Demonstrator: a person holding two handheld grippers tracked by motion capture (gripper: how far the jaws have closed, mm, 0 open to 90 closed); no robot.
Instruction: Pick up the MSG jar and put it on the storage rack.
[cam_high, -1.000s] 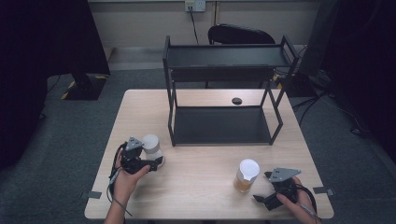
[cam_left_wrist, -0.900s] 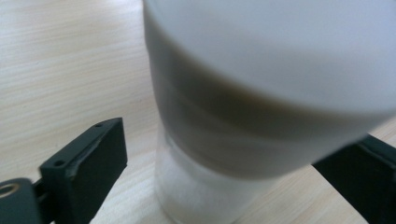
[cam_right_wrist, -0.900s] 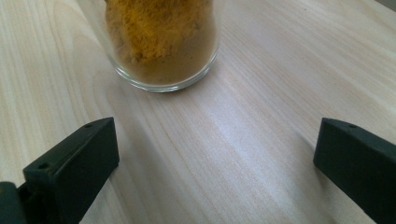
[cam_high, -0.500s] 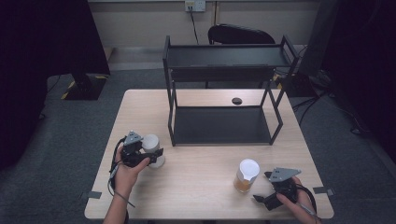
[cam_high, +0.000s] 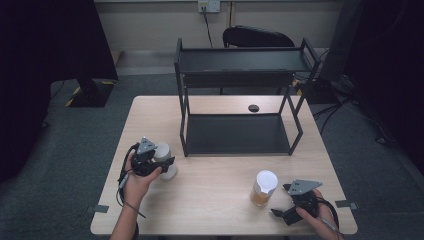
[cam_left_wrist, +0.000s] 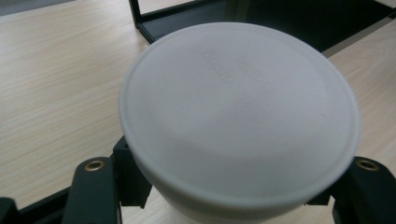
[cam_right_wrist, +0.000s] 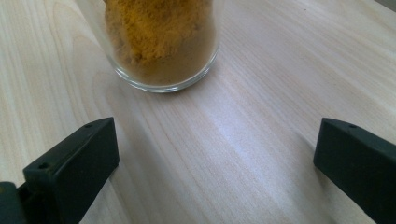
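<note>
White-lidded round plastic jar (cam_left_wrist: 238, 121) sits between the left gripper (cam_high: 159, 163) jaws, which are pinched on its sides just under the lid. Right gripper (cam_high: 284, 200) jaws are spread wide; the clear glass jar of orange powder (cam_right_wrist: 161, 42) stands just ahead on the pale wood table (cam_high: 220, 195), untouched.
</note>
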